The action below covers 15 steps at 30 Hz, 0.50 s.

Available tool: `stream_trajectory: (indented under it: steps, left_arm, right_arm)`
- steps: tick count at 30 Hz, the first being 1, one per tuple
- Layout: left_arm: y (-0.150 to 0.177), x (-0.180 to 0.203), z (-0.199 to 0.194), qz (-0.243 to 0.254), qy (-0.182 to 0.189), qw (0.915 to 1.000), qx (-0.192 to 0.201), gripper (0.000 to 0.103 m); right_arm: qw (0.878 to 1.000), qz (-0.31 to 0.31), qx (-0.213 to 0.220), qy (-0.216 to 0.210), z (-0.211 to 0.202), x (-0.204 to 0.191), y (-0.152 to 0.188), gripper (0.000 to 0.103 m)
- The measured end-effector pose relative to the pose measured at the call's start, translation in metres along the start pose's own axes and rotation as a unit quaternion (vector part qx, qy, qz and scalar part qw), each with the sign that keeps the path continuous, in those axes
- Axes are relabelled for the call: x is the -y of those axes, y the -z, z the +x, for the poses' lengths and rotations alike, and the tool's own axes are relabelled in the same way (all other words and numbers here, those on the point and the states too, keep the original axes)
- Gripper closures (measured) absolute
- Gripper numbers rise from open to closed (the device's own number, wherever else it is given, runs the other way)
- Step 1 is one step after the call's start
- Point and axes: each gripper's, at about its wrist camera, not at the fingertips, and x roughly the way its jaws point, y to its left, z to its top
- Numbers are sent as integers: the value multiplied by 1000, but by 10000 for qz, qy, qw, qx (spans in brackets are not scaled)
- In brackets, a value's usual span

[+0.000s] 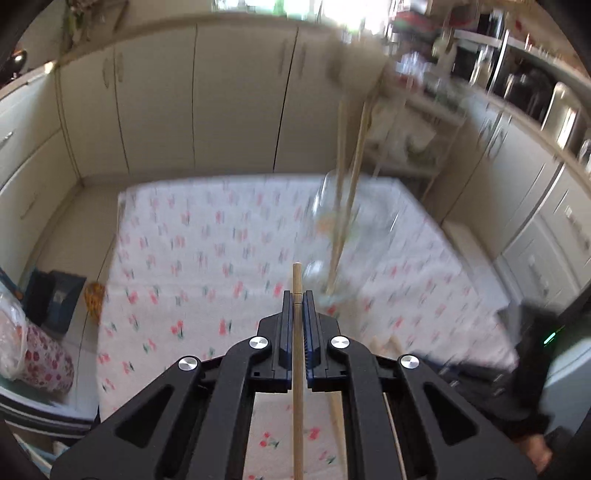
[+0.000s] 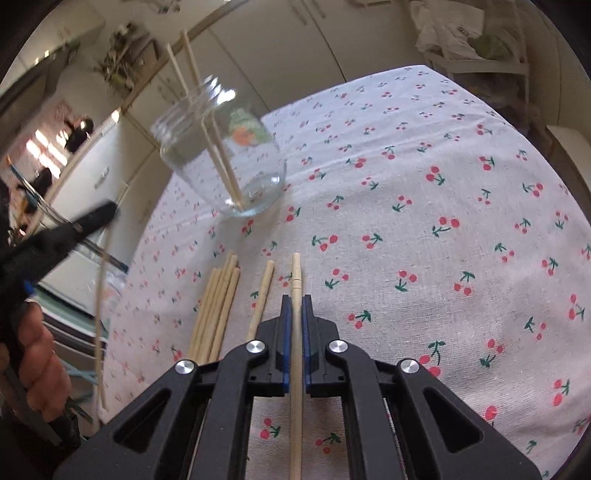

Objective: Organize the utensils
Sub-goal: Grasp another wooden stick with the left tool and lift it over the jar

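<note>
Each gripper clamps one chopstick over the cherry-print desk (image 2: 424,155).

Motion blur smears the clear glass jar (image 1: 338,236) in the left view. The right view shows two thin wooden sticks (image 2: 221,162) leaning inside it. The left gripper's (image 1: 297,295) fingers pinch a pale wooden chopstick (image 1: 297,369). The right gripper's (image 2: 295,300) fingers pinch another chopstick (image 2: 296,369), while loose wooden chopsticks (image 2: 218,310) lie just beside it.

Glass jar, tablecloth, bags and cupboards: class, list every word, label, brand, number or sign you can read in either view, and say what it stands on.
None can be read.
Glass jar: an orange and green sticker, too blurred to show any lettering.
Plastic bag on the shelf: a dark print, too small to read.
Tablecloth: cherry pattern only, no text.
</note>
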Motion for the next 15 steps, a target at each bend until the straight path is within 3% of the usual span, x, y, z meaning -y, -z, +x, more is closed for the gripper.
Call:
stream_trajectory:
  steps: [5, 15]
  left_arm:
    - [-37, 10, -36, -117, 183, 9963, 829, 98]
    - [-106, 23, -44, -399, 345, 9818, 1824, 98]
  right_arm:
    - [9991, 286, 254, -178, -5, 11, 1, 97]
    - [9983, 407, 314, -268, -8, 18, -1, 97]
